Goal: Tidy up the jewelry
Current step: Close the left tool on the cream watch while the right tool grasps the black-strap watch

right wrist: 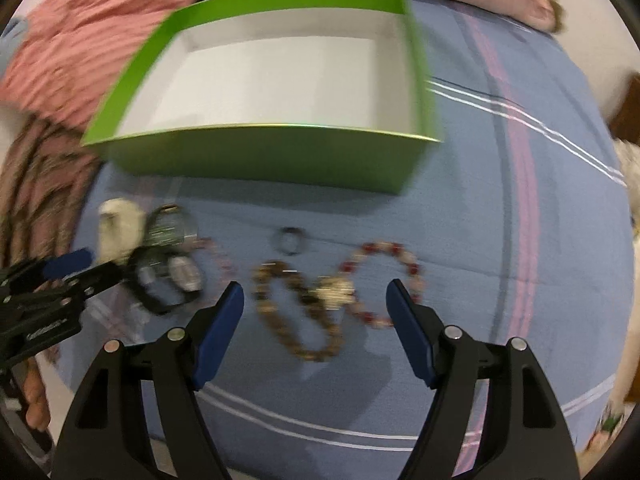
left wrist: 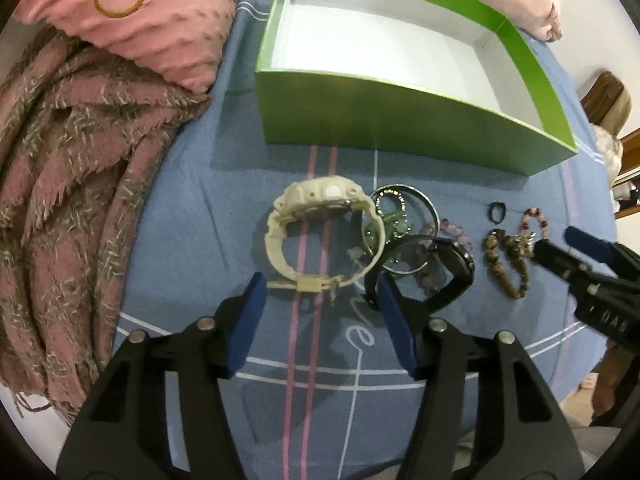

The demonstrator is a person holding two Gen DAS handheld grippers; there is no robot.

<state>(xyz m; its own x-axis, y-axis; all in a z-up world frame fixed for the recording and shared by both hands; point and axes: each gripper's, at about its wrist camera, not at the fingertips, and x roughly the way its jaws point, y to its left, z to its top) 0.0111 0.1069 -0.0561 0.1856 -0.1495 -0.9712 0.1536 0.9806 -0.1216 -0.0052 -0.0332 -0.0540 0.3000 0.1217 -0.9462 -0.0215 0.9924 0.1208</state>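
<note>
1. Jewelry lies on the blue bedspread [left wrist: 192, 184] before the green box [left wrist: 400, 128], whose white inside we see bare.
2. We note the left gripper [left wrist: 320, 292] released, jaws apart above the white watch [left wrist: 316, 232], not touching it.
3. We note the right gripper [right wrist: 316, 300] released, hanging above the brown bead bracelet [right wrist: 296, 312]; red-and-white bracelet [right wrist: 384, 284] adjoins.

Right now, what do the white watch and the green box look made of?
White watch: matte moulded plastic or resin, judging by its thick ridged strap. Green box: smooth card with a slight sheen, thin folded walls, white inside.
</note>
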